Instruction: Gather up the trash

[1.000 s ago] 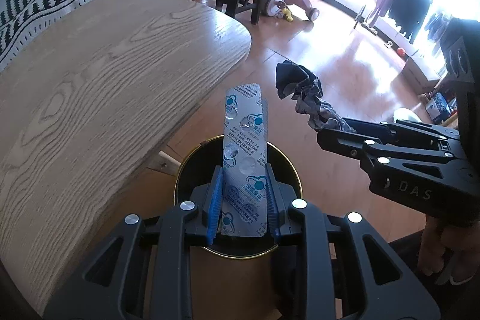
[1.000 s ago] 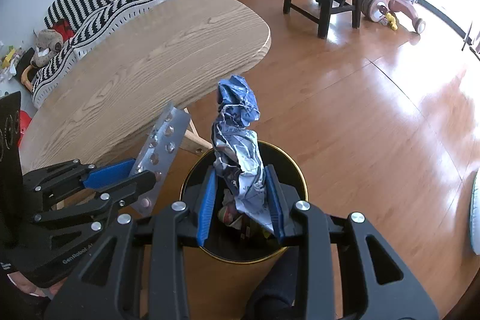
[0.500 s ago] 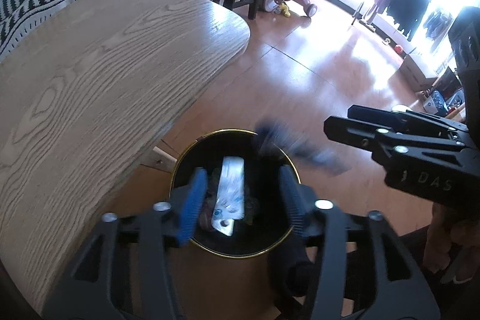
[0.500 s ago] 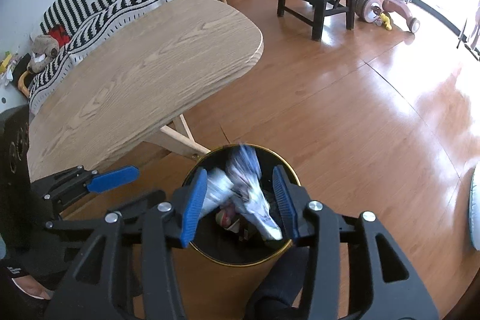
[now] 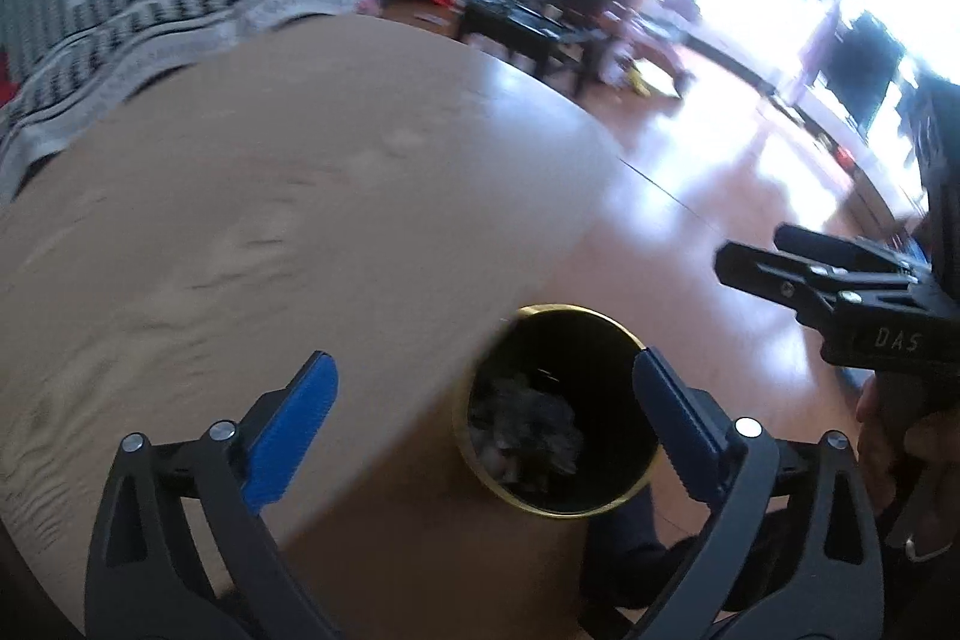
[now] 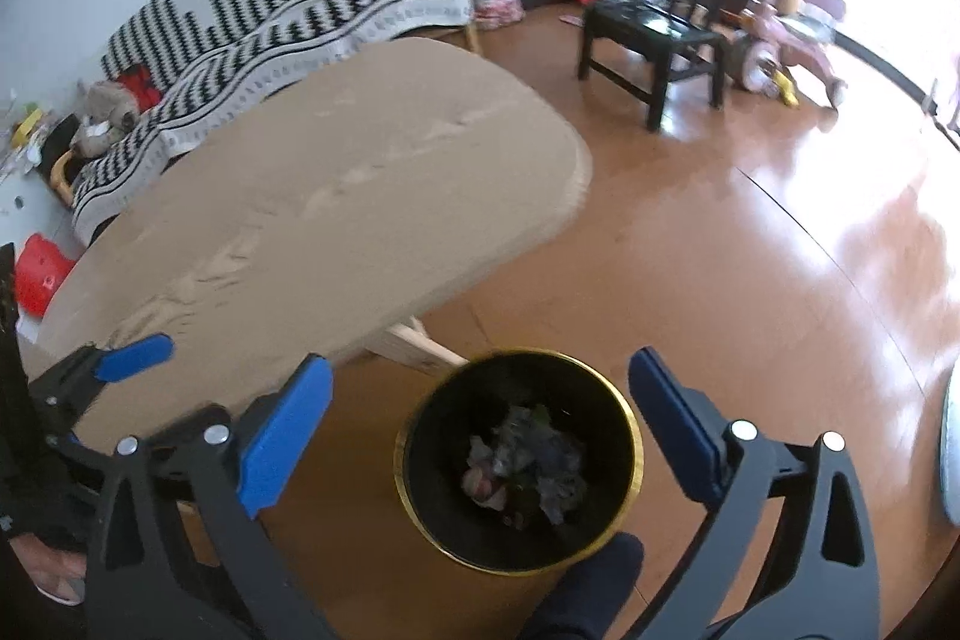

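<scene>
A black trash bin with a gold rim stands on the floor beside the table, and also shows in the left wrist view. Crumpled trash lies inside it, blurred in the left wrist view. My right gripper is wide open and empty above the bin. My left gripper is wide open and empty, over the table edge and the bin. The right gripper appears at the right of the left wrist view. The left gripper's blue pad shows at the left of the right wrist view.
A light wooden oval table stands left of the bin on pale legs. Behind it is a striped sofa. A black chair and a pink ride-on toy stand on the wooden floor.
Both grippers opened and dropped their trash, the blister pack and the crumpled wrapper, into the bin. Both have since opened wider and lifted away; the left has swung toward the table.
</scene>
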`<state>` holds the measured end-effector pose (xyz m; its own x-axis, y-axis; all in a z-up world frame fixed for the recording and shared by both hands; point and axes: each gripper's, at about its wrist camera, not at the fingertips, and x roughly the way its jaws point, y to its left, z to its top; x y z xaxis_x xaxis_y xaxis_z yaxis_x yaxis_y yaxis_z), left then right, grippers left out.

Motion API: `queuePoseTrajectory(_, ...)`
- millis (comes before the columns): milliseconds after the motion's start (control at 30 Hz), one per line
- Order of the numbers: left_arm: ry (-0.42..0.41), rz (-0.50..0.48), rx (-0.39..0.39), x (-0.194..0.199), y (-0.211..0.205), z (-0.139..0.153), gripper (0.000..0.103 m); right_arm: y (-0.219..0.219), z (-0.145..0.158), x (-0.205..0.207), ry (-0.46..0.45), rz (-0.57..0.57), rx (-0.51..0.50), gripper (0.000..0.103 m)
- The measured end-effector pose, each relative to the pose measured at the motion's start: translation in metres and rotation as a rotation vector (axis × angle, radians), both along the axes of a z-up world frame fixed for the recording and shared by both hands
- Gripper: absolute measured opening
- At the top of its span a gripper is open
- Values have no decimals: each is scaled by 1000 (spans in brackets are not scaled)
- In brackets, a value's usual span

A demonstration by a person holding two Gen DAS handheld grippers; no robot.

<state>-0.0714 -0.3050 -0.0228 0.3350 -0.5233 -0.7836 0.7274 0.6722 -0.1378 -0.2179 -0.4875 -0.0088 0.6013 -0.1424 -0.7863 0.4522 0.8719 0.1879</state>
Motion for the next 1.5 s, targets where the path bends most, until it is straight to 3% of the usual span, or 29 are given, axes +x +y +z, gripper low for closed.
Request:
queuePoseTrajectory(133, -68, 150, 14, 28, 60, 19, 96, 49, 16, 44, -21, 119, -41, 96)
queuePoseTrajectory(367, -233, 439, 121, 64, 175, 41, 96, 147, 38, 114, -86, 318, -86, 96)
queuePoseTrajectory(667, -246, 653, 125, 88, 266, 47, 96, 222, 38, 192, -106, 436, -66, 96)
queuePoseTrajectory(867, -183, 723, 102, 99, 295, 39, 96, 244, 24, 219, -92, 459, -81, 96)
queuePoseTrajectory(1167, -103, 739, 57, 105, 306, 30, 96, 254, 17, 220, -93, 477, -121, 96)
queuePoseTrajectory(1500, -94, 755, 66, 107, 306, 27, 96, 257, 17, 213, -92, 477, -119, 96)
